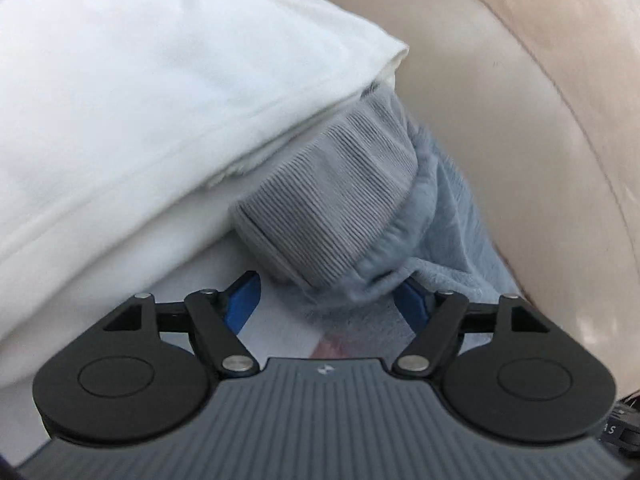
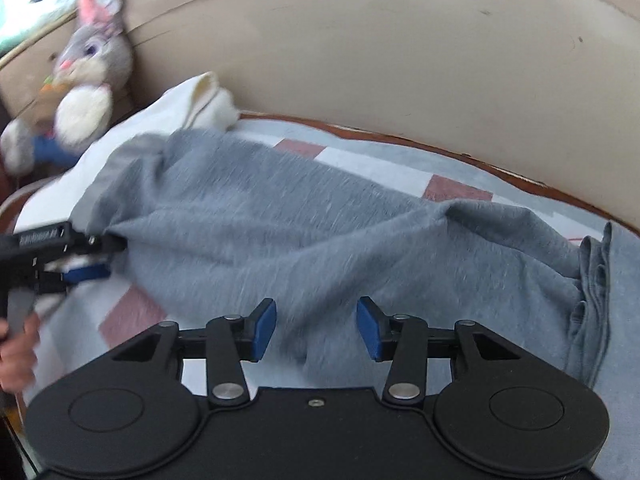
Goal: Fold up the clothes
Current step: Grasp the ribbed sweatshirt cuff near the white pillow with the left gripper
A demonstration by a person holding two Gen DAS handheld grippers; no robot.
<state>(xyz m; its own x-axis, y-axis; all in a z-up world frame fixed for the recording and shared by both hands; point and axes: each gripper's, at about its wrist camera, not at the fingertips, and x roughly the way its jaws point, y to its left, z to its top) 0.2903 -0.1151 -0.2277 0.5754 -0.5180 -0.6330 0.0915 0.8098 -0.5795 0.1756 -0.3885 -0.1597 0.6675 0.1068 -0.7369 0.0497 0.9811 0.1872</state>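
A grey fleecy sweater (image 2: 300,220) lies spread across the bed, with a bunched edge at the right. In the left wrist view its ribbed cuff (image 1: 328,208) sits just ahead of my left gripper (image 1: 328,300), whose blue pads stand wide apart on either side of the cloth, open. The right wrist view shows the left gripper (image 2: 96,256) at the sweater's left edge, held by a hand (image 2: 16,356). My right gripper (image 2: 316,328) hovers open over the sweater's near edge, with grey cloth below the gap and nothing clamped.
A white garment (image 1: 140,120) lies folded beside the cuff, its far end (image 2: 200,96) against the beige padded headboard (image 2: 400,48). A plush rabbit (image 2: 88,76) leans at the back left. The bed cover (image 2: 452,190) is checked in pale blue, white and dusty red.
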